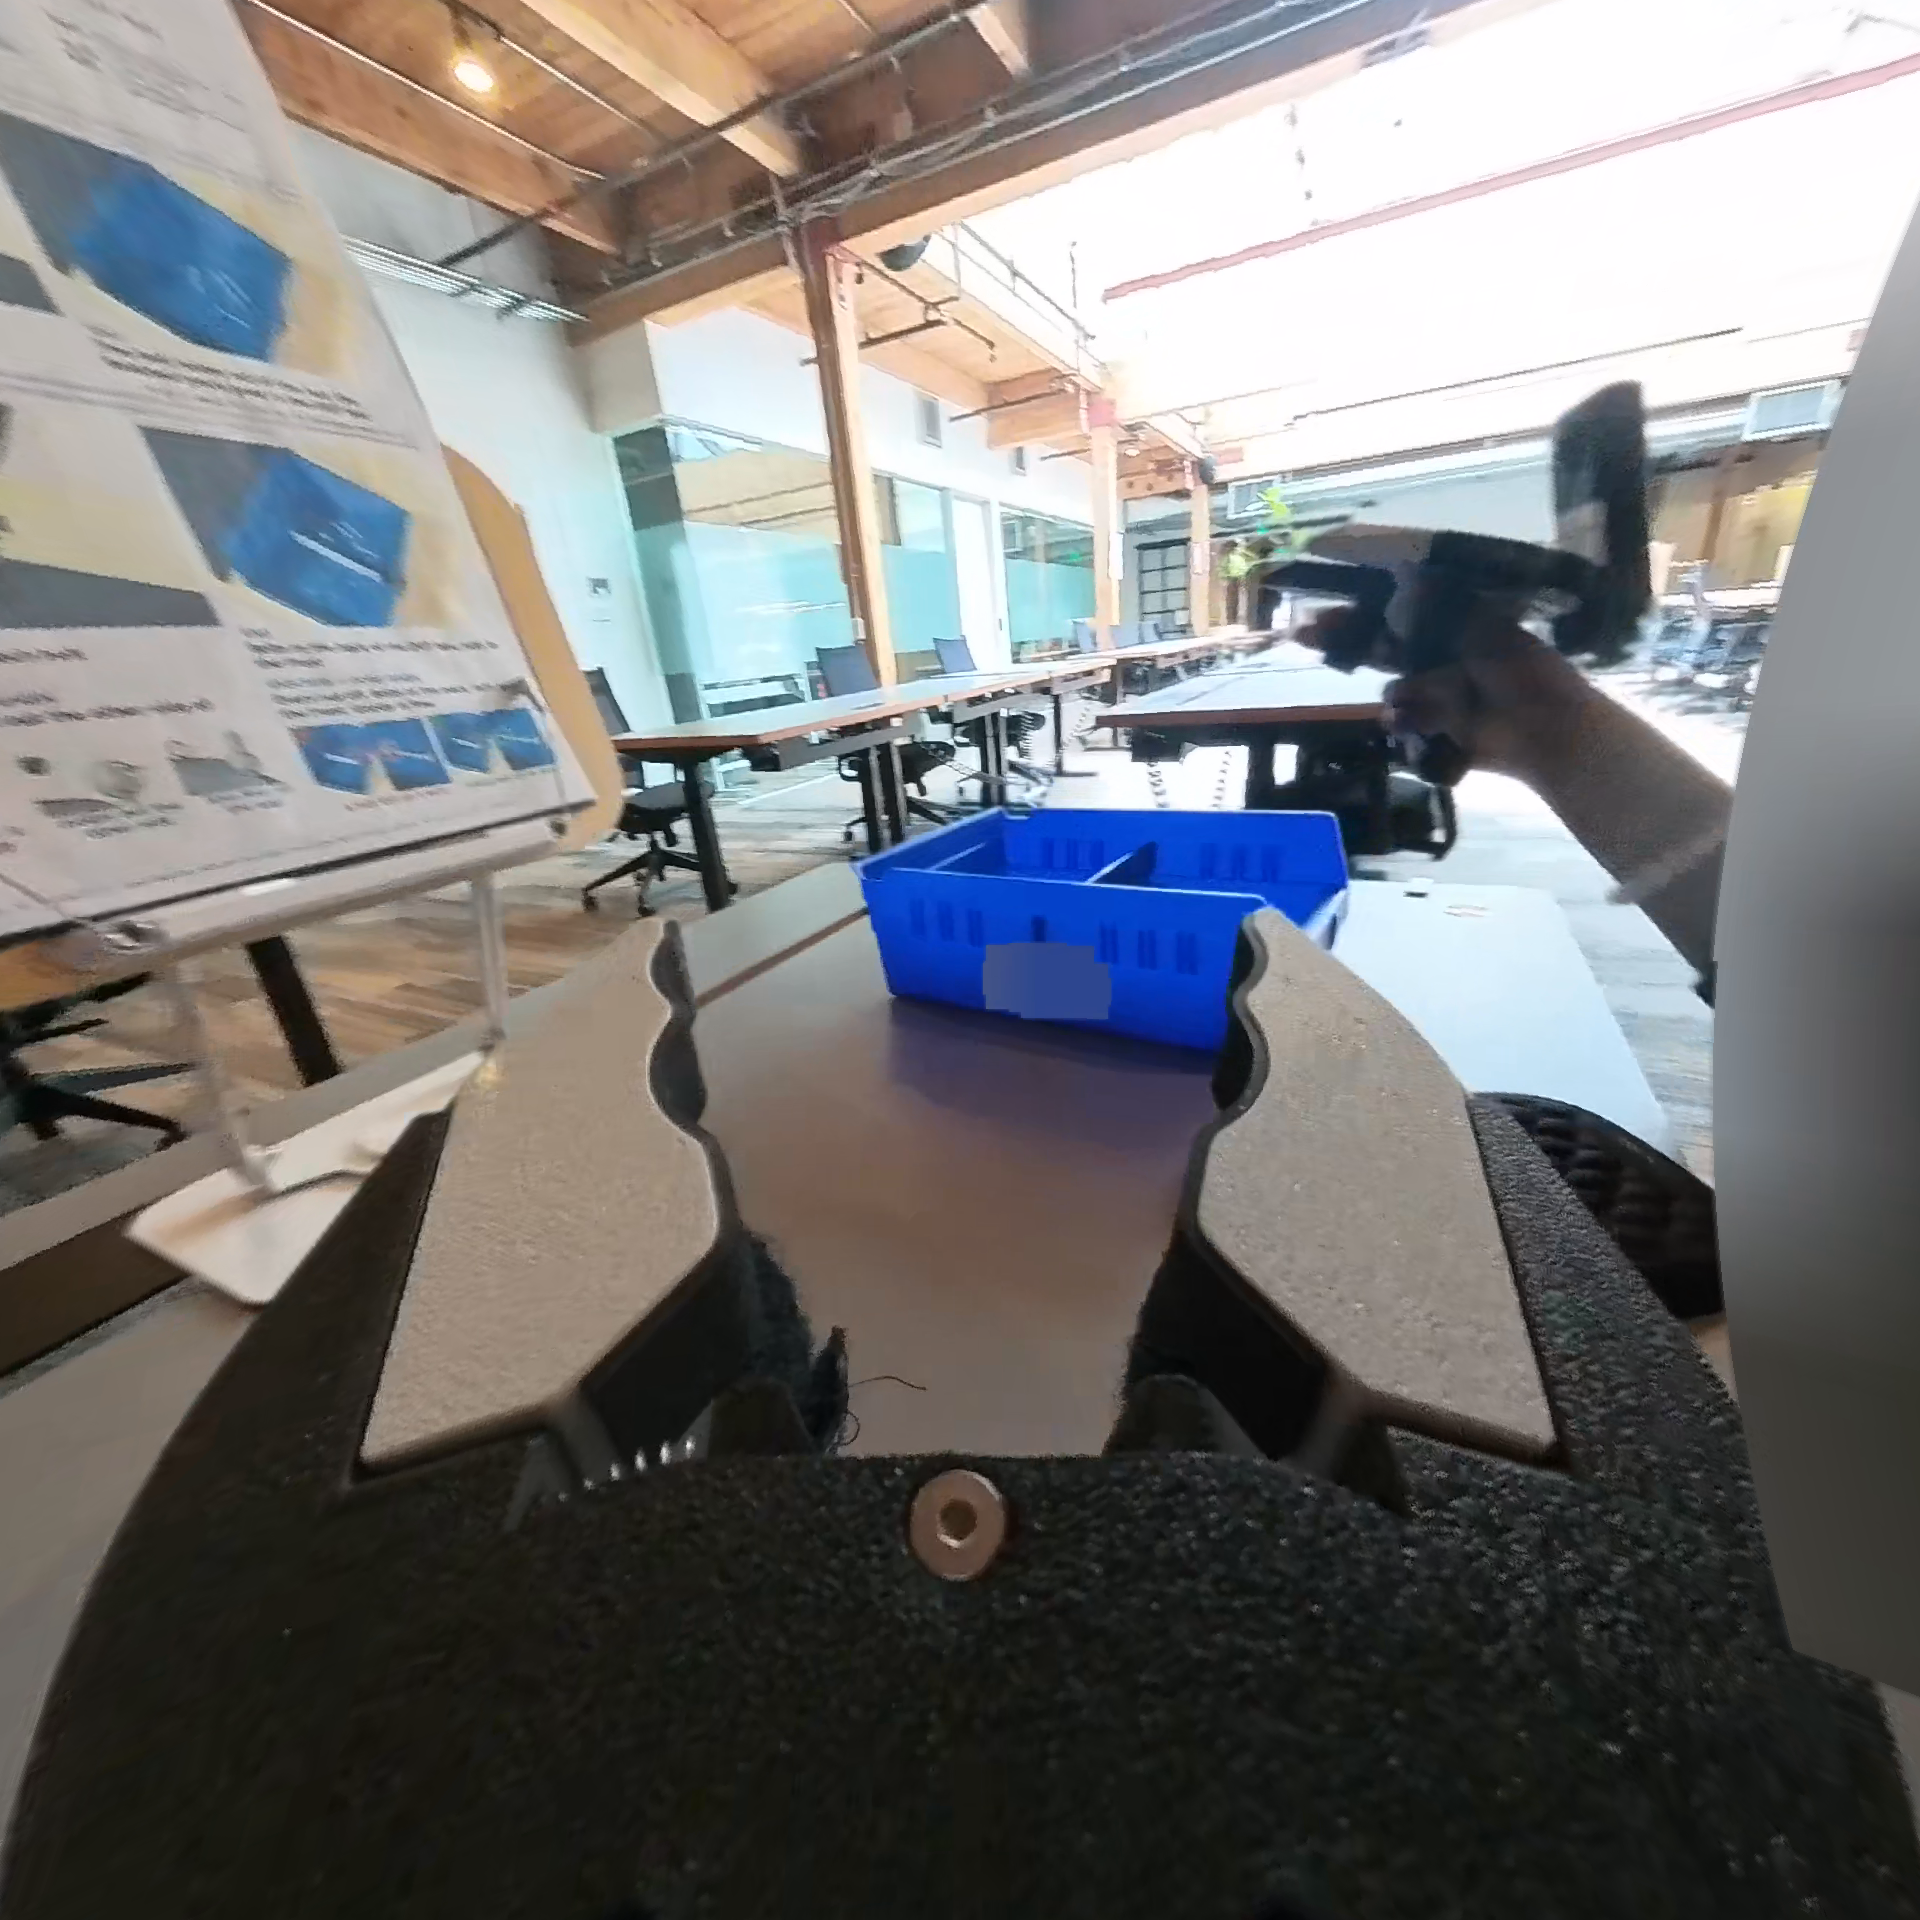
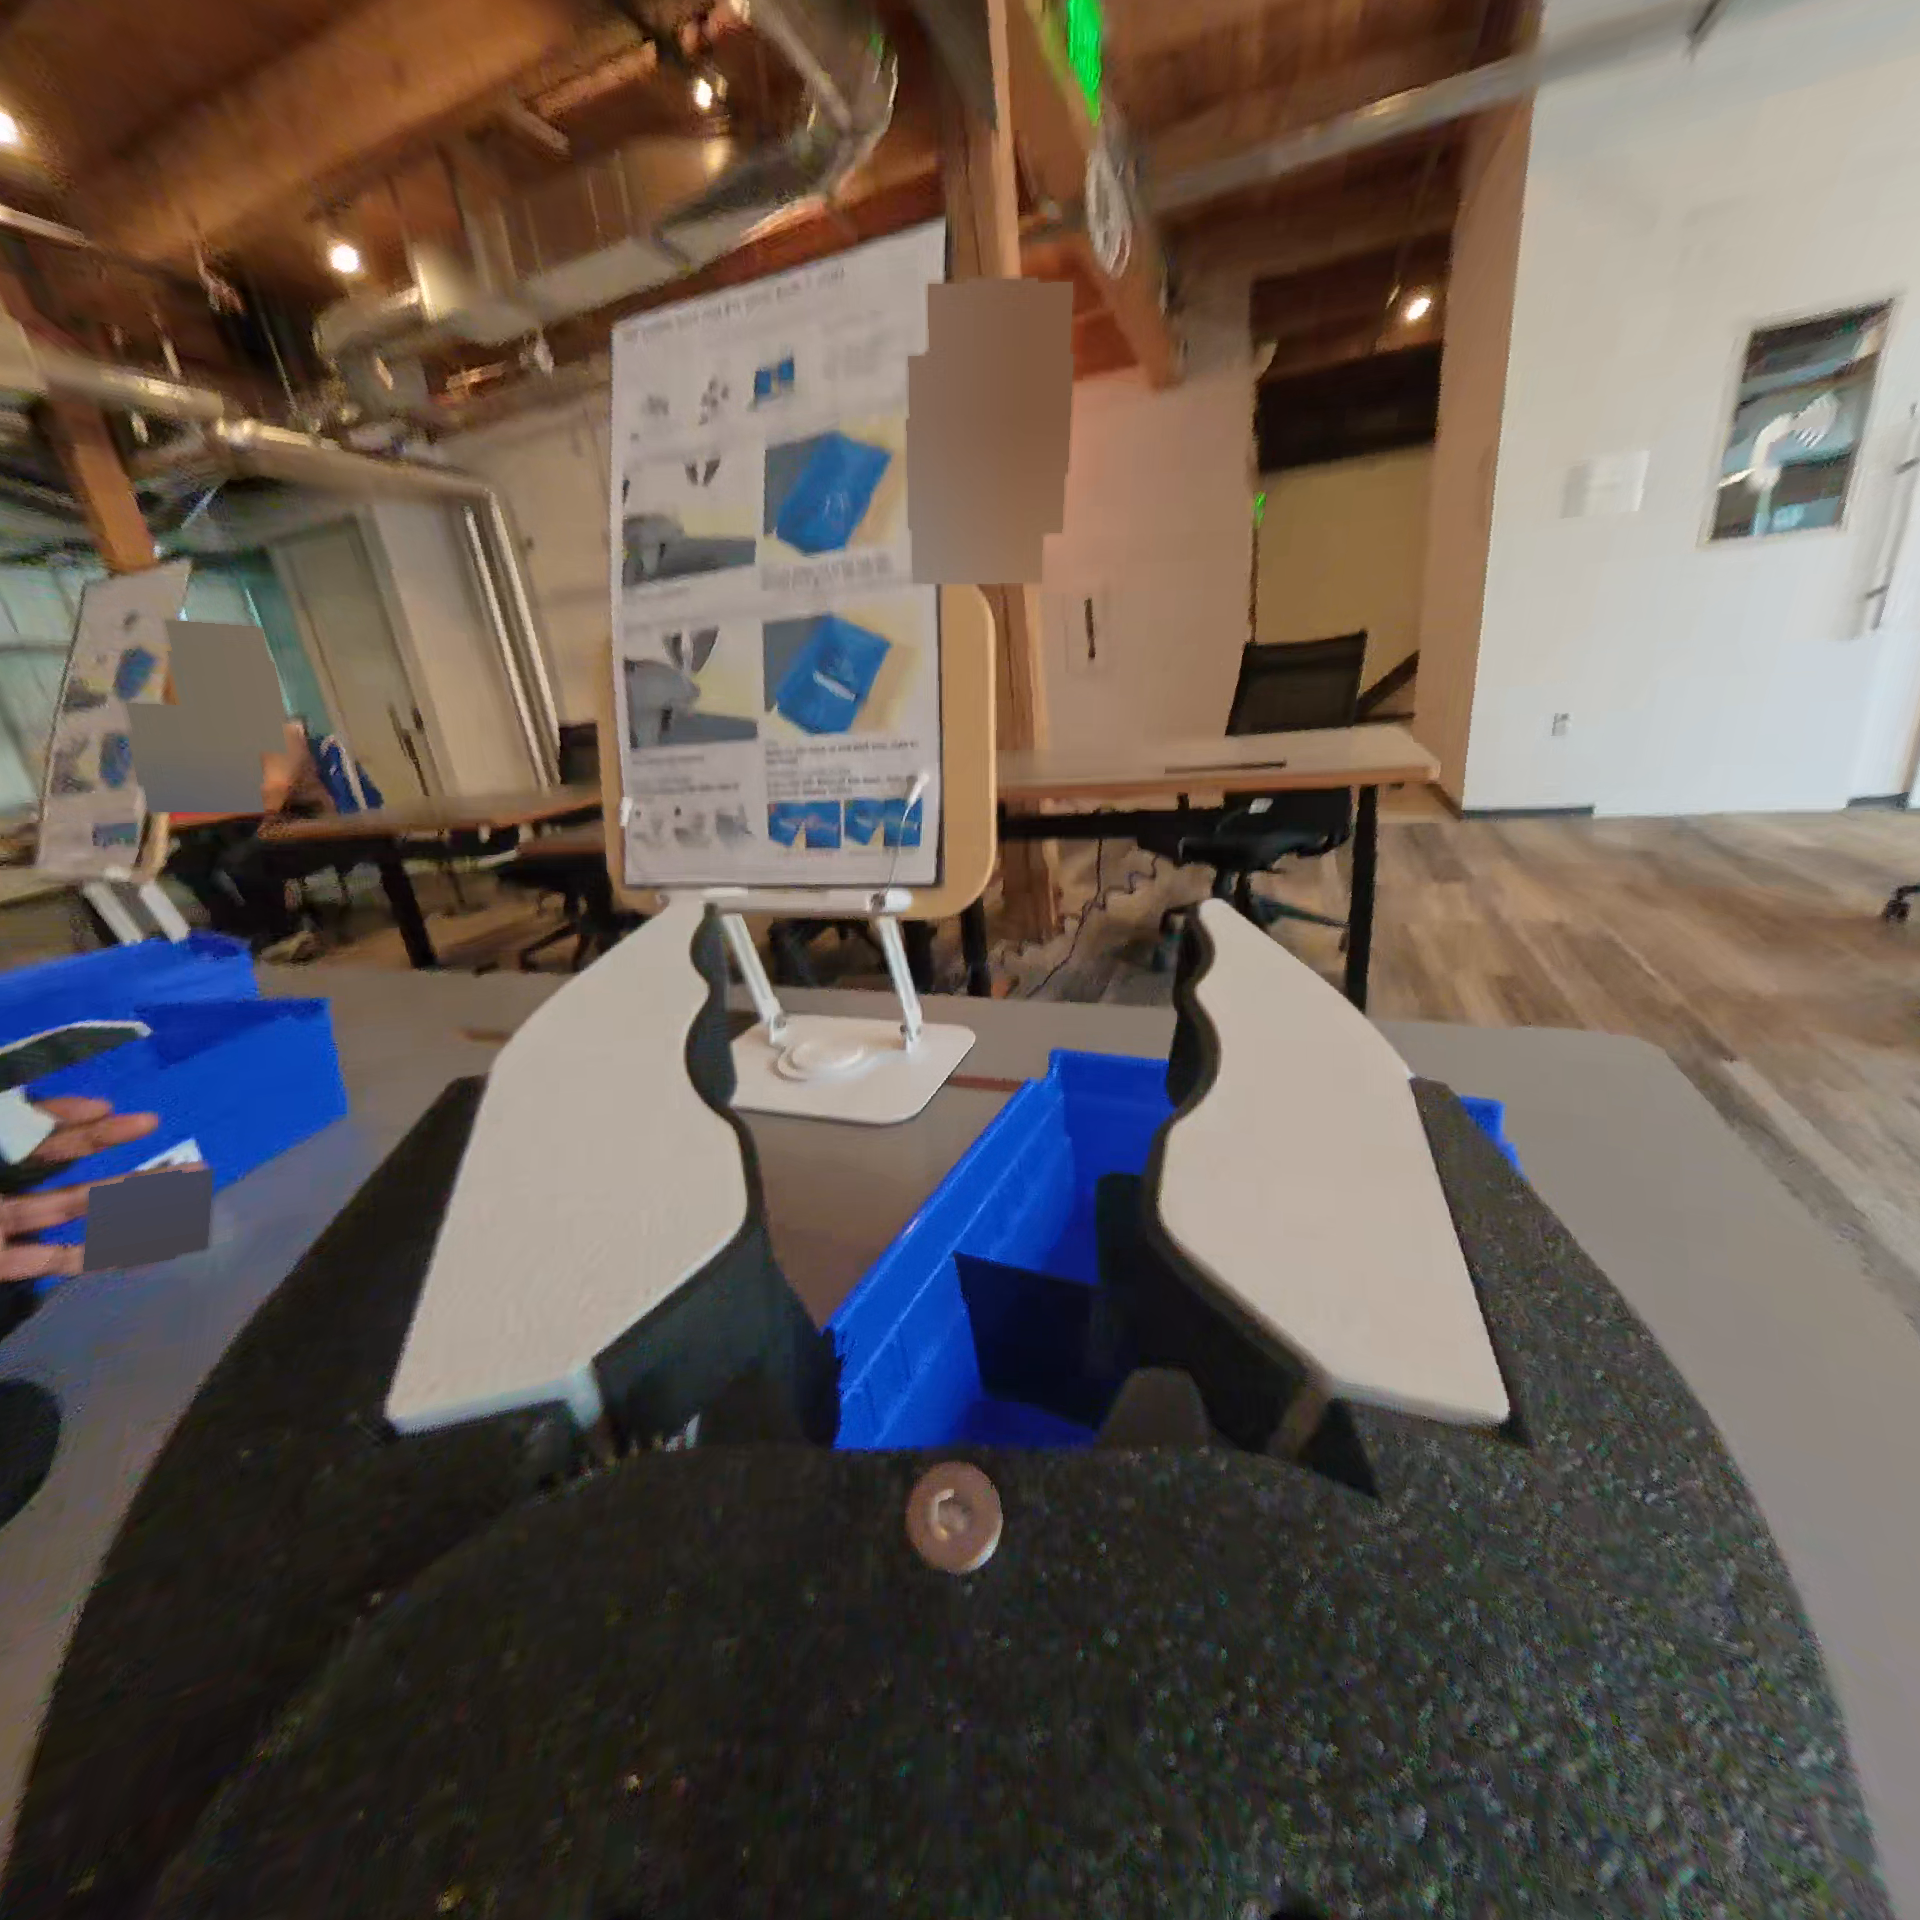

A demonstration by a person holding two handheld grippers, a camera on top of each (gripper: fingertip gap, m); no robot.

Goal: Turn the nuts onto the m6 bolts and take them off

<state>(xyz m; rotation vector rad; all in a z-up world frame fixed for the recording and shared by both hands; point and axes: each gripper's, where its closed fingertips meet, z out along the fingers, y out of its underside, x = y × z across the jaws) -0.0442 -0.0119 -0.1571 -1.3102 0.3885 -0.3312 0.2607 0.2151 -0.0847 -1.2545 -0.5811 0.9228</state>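
In the left wrist view, my left gripper (image 1: 961, 935) is open wide with nothing between its fingers, low over a dark table (image 1: 935, 1195). A blue divided bin (image 1: 1164, 966) stands just ahead of the fingertips. My right gripper (image 1: 1455, 613) shows blurred at the upper right, held up in a person's hand. In the right wrist view, my right gripper (image 2: 951, 920) is open and empty above the blue bin (image 2: 997, 1195), whose dividers show below the right finger. No nut or bolt is visible in either view.
An instruction sheet on a white stand (image 2: 779, 623) is on the table beyond the bin; it also fills the left of the left wrist view (image 1: 208, 520). A second blue bin (image 2: 239, 1081) and a person's hand (image 2: 73, 1132) are at the left edge. Desks and chairs stand behind. Some 40 centimetres of space lies between my two pairs of fingers.
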